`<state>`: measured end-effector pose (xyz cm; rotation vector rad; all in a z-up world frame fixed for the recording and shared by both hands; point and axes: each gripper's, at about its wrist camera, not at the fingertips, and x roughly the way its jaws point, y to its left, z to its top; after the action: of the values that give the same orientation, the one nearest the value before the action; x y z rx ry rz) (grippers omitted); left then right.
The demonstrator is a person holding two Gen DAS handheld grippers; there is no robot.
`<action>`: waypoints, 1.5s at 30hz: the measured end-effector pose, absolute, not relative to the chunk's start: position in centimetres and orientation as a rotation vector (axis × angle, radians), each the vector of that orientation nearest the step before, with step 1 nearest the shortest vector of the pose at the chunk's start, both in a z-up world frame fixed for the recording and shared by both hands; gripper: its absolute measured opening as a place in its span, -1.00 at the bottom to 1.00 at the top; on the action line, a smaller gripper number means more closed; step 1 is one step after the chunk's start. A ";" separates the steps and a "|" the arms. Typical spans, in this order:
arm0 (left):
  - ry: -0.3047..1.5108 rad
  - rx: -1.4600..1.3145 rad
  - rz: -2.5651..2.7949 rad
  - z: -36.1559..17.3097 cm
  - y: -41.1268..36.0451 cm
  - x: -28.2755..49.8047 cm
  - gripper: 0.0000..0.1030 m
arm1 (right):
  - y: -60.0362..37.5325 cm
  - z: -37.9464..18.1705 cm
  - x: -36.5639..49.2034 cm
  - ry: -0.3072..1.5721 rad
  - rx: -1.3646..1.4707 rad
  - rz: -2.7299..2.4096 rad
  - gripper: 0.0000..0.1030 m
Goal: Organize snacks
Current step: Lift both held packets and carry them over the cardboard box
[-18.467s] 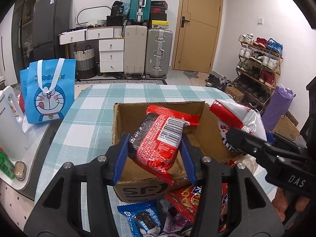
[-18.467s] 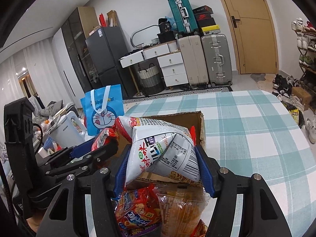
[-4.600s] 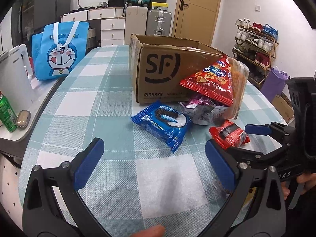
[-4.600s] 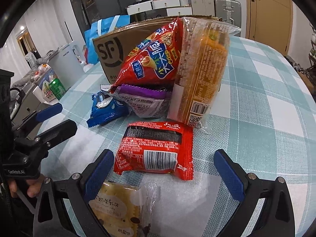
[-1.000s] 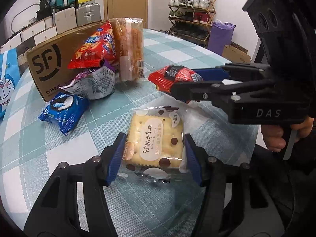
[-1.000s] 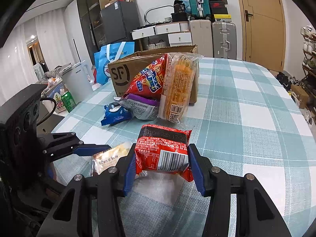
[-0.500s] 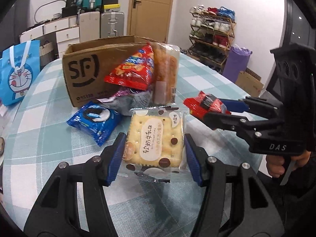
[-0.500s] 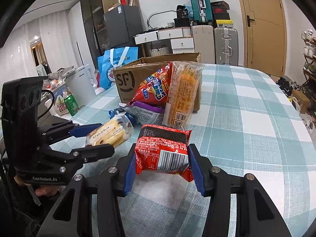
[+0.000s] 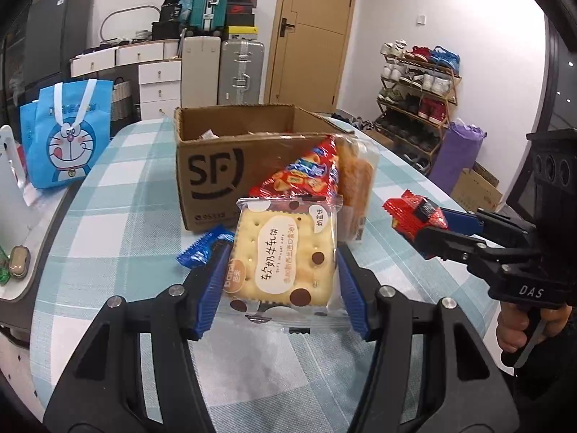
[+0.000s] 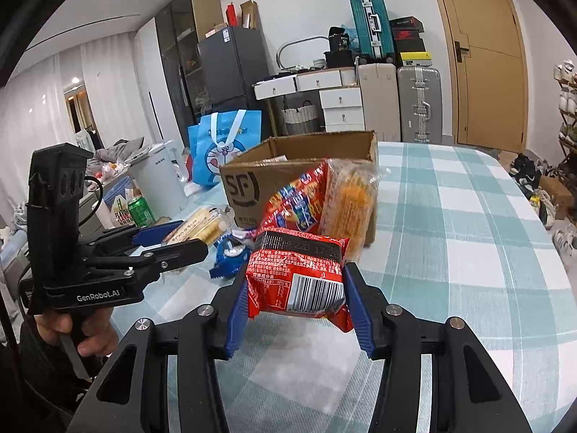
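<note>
snacks: my left claw (image 9: 281, 285) clamps cracker pack (image 9: 285, 256) | my right claw (image 10: 297, 310) clamps red packet (image 10: 297, 278) | both above table (image 10: 468, 234), near box (image 9: 216, 166)

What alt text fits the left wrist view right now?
The left tongs grip a clear-wrapped cracker packet above the checked table, facing an open SF cardboard box with snack bags leaning on it. At right, the right tongs hold a red packet.
</note>
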<state>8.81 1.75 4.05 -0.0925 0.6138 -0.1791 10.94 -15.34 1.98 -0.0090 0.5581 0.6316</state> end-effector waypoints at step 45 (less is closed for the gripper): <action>0.533 -0.116 0.020 11.2 3.9 21.8 0.08 | -12.0 9.2 20.6 0.482 0.011 0.652 -0.03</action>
<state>21.77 3.91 11.24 -0.1155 0.5330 0.0199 20.62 -12.04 9.21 0.0113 0.4818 0.6522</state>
